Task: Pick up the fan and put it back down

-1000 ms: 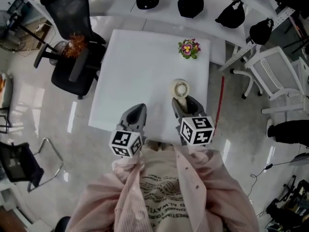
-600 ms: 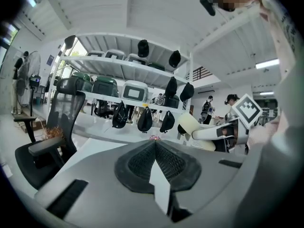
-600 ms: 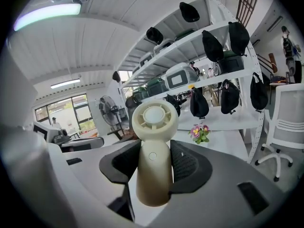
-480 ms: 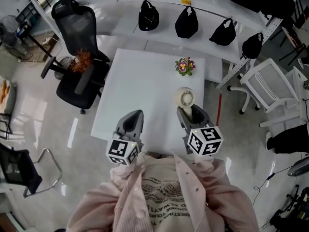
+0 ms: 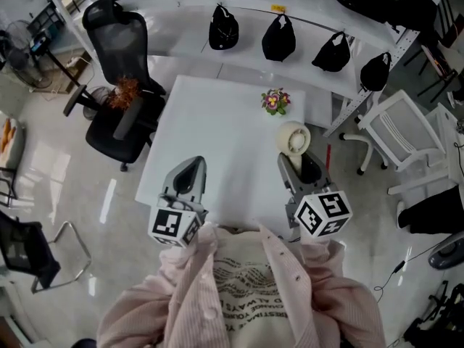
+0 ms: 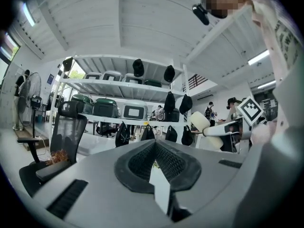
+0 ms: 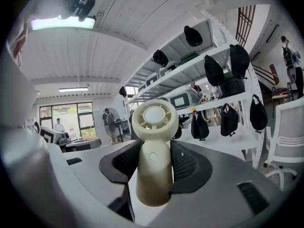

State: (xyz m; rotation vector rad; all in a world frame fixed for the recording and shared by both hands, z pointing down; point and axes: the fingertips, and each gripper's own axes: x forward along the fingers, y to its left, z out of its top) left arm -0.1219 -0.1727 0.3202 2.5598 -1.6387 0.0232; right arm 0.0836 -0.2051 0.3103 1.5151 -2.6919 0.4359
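The cream hand-held fan (image 5: 293, 138) has a round ribbed head on a thick handle. My right gripper (image 5: 296, 162) is shut on that handle and holds it in the air over the right edge of the white table (image 5: 217, 122). In the right gripper view the fan (image 7: 153, 160) stands upright between the two black pads, head above them. My left gripper (image 5: 193, 164) hovers over the table's near left part, shut with nothing in it; its pads meet at the tip (image 6: 154, 144). The left gripper view also catches the fan (image 6: 201, 122) at the right.
A small pot of flowers (image 5: 274, 100) stands at the table's far right. A black office chair (image 5: 116, 85) is left of the table and a white chair (image 5: 402, 122) right of it. Several black bags (image 5: 223, 27) hang on a white rack behind.
Both grippers have risen. The fan has come up off the table in the right gripper and now sits further right in the head view.
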